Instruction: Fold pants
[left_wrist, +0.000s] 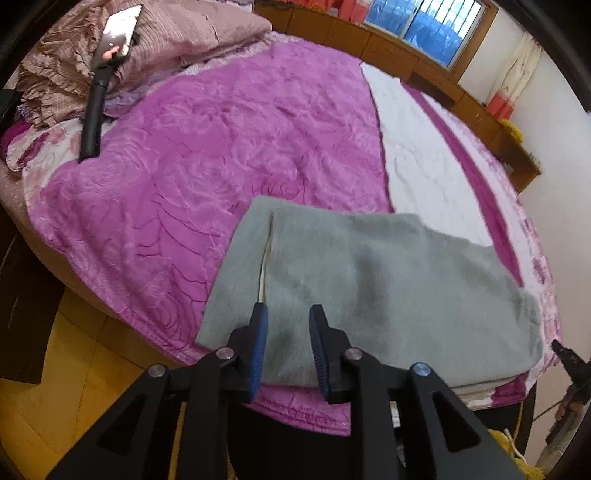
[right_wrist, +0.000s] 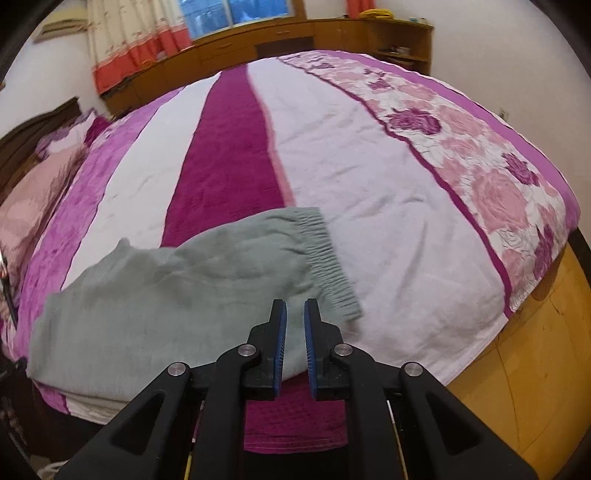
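Grey-green pants (left_wrist: 369, 280) lie folded flat on the near edge of the bed; in the right wrist view (right_wrist: 177, 291) their ribbed elastic waistband (right_wrist: 328, 258) points to the right. My left gripper (left_wrist: 286, 314) is open and empty, its blue-padded fingers hovering over the pants' near left part. My right gripper (right_wrist: 294, 310) is open a little and empty, just above the pants' near edge beside the waistband. The right gripper also shows at the far right of the left wrist view (left_wrist: 569, 365).
The bed carries a purple plush blanket (left_wrist: 207, 155) and a striped white and magenta cover (right_wrist: 332, 155). A phone on a black holder (left_wrist: 110, 48) rests on piled bedding at the back left. Wooden headboard shelves (right_wrist: 295, 37) and yellow floor (right_wrist: 517, 369) surround the bed.
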